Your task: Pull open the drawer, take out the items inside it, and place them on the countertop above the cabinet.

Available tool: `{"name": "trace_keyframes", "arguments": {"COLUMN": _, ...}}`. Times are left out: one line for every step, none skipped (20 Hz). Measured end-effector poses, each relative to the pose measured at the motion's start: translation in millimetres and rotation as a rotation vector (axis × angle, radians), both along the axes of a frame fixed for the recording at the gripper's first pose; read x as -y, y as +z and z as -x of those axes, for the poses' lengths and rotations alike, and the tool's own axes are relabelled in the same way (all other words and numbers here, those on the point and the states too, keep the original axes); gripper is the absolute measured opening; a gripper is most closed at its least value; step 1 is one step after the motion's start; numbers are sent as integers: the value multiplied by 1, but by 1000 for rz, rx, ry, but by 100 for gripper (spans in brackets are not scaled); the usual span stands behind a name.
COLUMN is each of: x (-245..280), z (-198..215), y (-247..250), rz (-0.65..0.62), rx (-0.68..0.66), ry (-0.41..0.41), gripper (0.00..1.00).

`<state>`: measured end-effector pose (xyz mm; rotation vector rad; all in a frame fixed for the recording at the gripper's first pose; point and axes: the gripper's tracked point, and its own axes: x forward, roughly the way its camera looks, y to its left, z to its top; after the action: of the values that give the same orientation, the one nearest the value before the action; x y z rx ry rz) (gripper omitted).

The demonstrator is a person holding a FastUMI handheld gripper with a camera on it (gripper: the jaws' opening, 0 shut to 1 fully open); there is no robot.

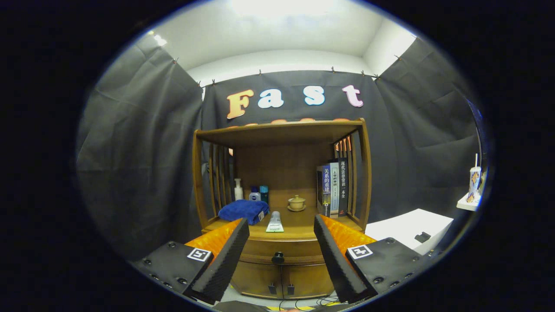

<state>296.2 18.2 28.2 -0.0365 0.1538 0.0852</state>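
Note:
A wooden cabinet (282,182) stands ahead of me against the black cloth wall. Its drawer (279,251) is shut, with a dark round knob (277,258) on the front. The knob sits between my two fingers and some way beyond them. My gripper (281,227) is open wide and holds nothing. On the countertop (299,223) above the drawer lies a small pale tube (275,222). What is inside the drawer is hidden.
On the countertop are a folded blue towel (243,210), a white pump bottle (238,190), two small blue bottles (259,193), a lidded tea cup (296,203) and upright books (333,187). Two small doors (281,281) sit below the drawer. A white box (407,232) stands to the right.

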Motion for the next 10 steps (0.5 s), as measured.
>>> {"name": "trace_keyframes", "arguments": {"x": 0, "z": 4, "y": 4, "rz": 3, "rx": 8, "ry": 5, "gripper": 98}}
{"name": "trace_keyframes", "arguments": {"x": -1, "z": 5, "y": 8, "rz": 7, "rx": 14, "ry": 6, "gripper": 98}}
{"name": "trace_keyframes", "arguments": {"x": -3, "z": 7, "y": 11, "rz": 11, "rx": 22, "ry": 16, "gripper": 98}}
{"name": "trace_keyframes", "arguments": {"x": -6, "z": 9, "y": 12, "rz": 9, "rx": 25, "ry": 26, "gripper": 98}}
{"name": "trace_keyframes", "arguments": {"x": -9, "z": 12, "y": 14, "rz": 2, "rx": 29, "ry": 39, "gripper": 98}}
{"name": "trace_keyframes", "arguments": {"x": -13, "z": 15, "y": 16, "rz": -7, "rx": 33, "ry": 49, "gripper": 98}}
{"name": "trace_keyframes", "arguments": {"x": -15, "z": 17, "y": 19, "rz": -14, "rx": 38, "ry": 60, "gripper": 98}}
{"name": "trace_keyframes", "arguments": {"x": -16, "z": 20, "y": 22, "rz": -12, "rx": 42, "ry": 70, "gripper": 98}}
{"name": "trace_keyframes", "arguments": {"x": -15, "z": 22, "y": 24, "rz": -2, "rx": 47, "ry": 71, "gripper": 98}}
{"name": "trace_keyframes", "arguments": {"x": -13, "z": 25, "y": 27, "rz": 10, "rx": 58, "ry": 70, "gripper": 98}}
